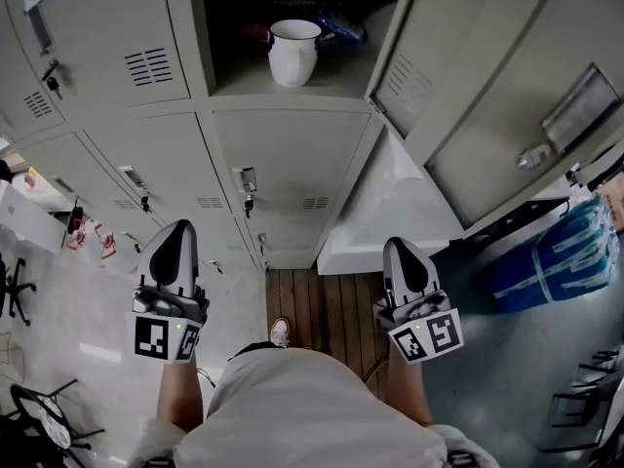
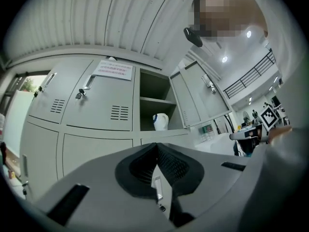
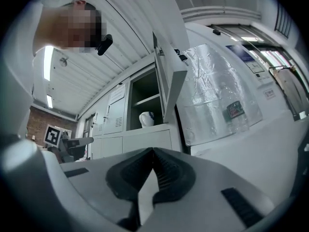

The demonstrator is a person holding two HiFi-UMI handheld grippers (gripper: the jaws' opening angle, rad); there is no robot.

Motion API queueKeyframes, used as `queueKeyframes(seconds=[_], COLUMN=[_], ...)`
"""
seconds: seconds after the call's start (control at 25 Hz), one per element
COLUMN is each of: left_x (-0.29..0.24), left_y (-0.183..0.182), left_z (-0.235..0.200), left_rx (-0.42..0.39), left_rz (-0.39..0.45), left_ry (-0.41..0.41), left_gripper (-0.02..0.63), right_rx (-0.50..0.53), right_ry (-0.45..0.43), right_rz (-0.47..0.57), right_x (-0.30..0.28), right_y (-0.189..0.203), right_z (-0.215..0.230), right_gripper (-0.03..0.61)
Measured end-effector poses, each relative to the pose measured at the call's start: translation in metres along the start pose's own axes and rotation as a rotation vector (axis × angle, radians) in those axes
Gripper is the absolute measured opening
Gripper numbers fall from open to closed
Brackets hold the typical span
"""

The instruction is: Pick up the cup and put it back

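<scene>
A white cup (image 1: 293, 52) with a handle stands upright on the shelf of the open locker compartment (image 1: 322, 84); it also shows small in the left gripper view as the cup (image 2: 161, 121) and in the right gripper view as the cup (image 3: 146, 119). My left gripper (image 1: 175, 247) hangs low at the person's left side, far below the cup, jaws shut and empty. My right gripper (image 1: 405, 261) hangs at the right side, its jaws also shut with nothing between them.
The locker door (image 1: 507, 96) stands swung open to the right. Closed grey lockers (image 1: 127, 57) with keys fill the left. A white plastic-wrapped block (image 1: 390, 203) sits below the door, blue-wrapped goods (image 1: 556, 256) to the right, chairs (image 1: 44, 417) on the floor at left.
</scene>
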State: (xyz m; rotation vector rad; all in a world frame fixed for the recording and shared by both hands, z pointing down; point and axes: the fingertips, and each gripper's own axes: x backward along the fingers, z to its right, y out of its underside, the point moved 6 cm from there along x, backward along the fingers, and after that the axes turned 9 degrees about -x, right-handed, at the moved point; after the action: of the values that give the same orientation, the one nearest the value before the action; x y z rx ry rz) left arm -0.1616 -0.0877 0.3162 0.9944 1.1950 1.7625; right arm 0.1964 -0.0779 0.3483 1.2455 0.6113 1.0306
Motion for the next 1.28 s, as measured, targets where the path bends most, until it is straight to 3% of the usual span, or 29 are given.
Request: queueKeyframes(seconds=[0.4, 1.28], left_x=[0.02, 0.026], left_y=[0.009, 0.011], left_z=[-0.001, -0.008], left_rx=[-0.016, -0.013], left_rz=[-0.004, 0.025], left_ry=[-0.02, -0.019], left_gripper=[0.02, 0.021], right_rx=[0.019, 0.062], right_ry=[0.073, 0.096], right_rz=[0.001, 0.041], right_x=[0.018, 0.014], right_y=[-0.003, -0.009], right_z=[0.012, 0.007], right_gripper=[0.017, 0.017])
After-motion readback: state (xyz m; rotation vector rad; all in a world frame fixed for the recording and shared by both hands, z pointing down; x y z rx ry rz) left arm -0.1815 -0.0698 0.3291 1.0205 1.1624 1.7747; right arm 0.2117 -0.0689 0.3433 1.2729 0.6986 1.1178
